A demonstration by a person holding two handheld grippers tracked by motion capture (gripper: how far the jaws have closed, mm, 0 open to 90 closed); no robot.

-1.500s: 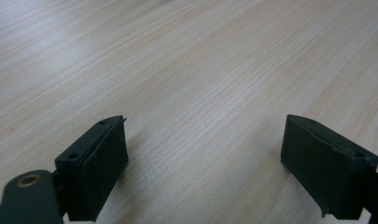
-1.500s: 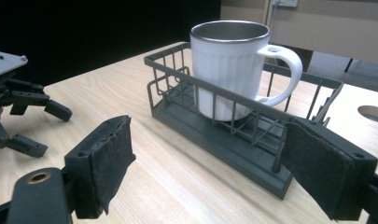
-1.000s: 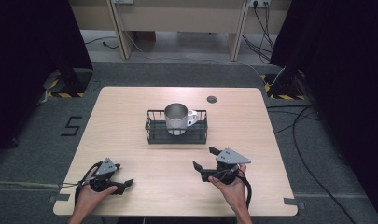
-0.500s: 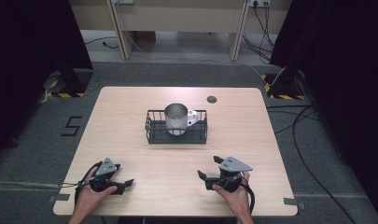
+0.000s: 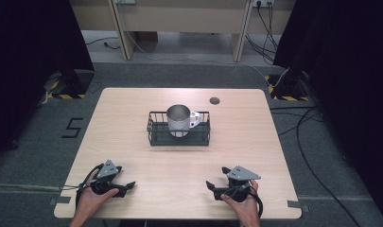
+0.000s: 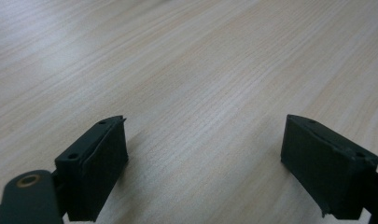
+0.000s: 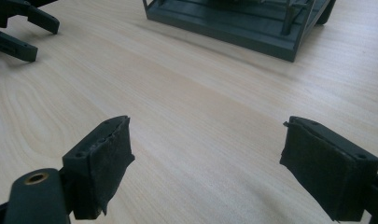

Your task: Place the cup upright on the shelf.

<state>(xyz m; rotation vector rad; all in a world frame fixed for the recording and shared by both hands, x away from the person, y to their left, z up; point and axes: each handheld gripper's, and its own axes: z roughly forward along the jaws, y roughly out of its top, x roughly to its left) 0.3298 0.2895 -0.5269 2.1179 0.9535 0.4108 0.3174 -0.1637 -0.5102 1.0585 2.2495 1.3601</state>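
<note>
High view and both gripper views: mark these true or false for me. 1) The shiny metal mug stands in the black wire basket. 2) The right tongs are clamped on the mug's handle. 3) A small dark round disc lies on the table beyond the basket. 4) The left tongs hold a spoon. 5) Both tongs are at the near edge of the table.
1) True: the shiny metal mug stands upright inside the black wire basket.
2) False: the right tongs are open over bare wood, apart from the mug.
3) True: the small dark round disc lies on the light wooden table behind the basket.
4) False: the left tongs are open and hold nothing.
5) True.
</note>
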